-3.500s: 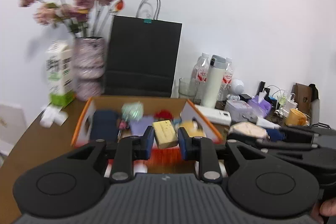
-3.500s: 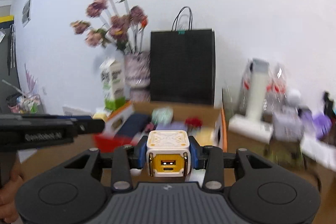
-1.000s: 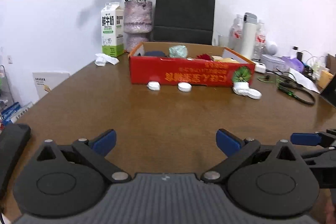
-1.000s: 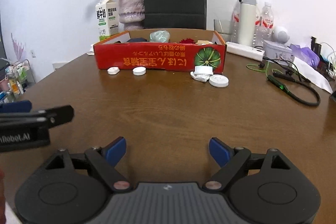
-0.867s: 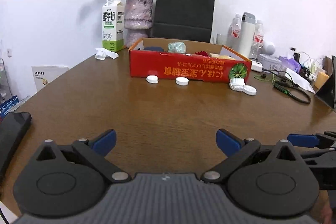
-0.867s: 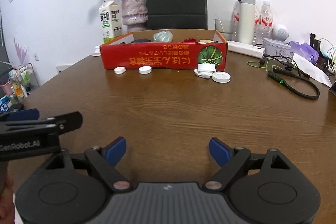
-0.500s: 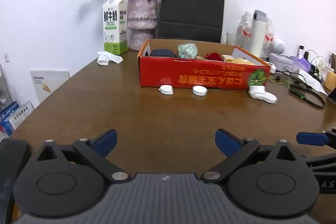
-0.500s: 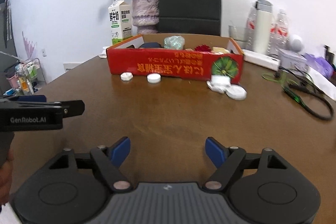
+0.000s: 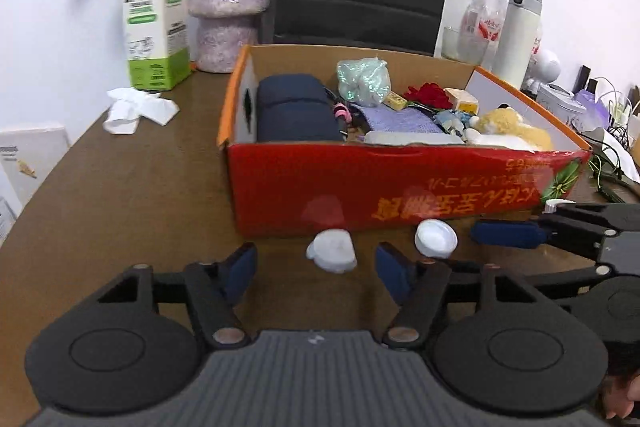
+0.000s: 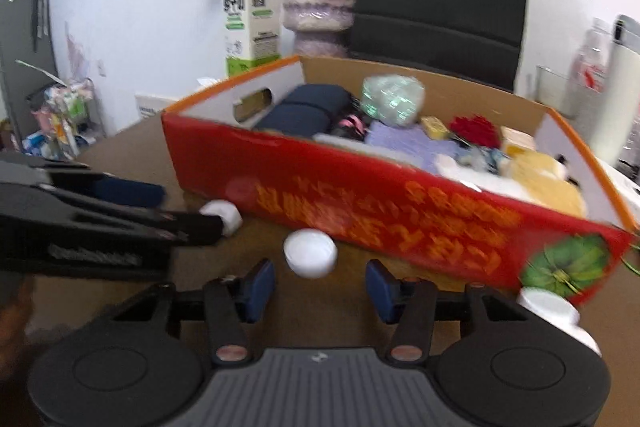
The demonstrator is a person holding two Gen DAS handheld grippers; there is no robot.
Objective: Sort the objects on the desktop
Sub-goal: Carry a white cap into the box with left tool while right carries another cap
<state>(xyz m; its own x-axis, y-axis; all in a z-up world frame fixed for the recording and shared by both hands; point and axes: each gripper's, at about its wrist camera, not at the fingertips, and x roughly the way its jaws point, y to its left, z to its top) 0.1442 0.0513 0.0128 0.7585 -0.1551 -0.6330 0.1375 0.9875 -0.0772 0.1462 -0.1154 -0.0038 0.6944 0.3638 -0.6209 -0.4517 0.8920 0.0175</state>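
Both grippers, left (image 9: 316, 267) and right (image 10: 320, 283), held wide, empty. Each cap (image 9: 331, 251) (image 10: 310, 253) should be straddled squarely, pinched low, lifted over red box (image 9: 400, 187).

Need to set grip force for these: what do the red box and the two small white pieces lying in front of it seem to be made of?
The red box looks like glossy printed cardboard: raw brown inner walls, thin folded edges, pale reflections on its front. The irregular white piece and the white cap look like smooth matte plastic, probably rigid; blur leaves that uncertain.
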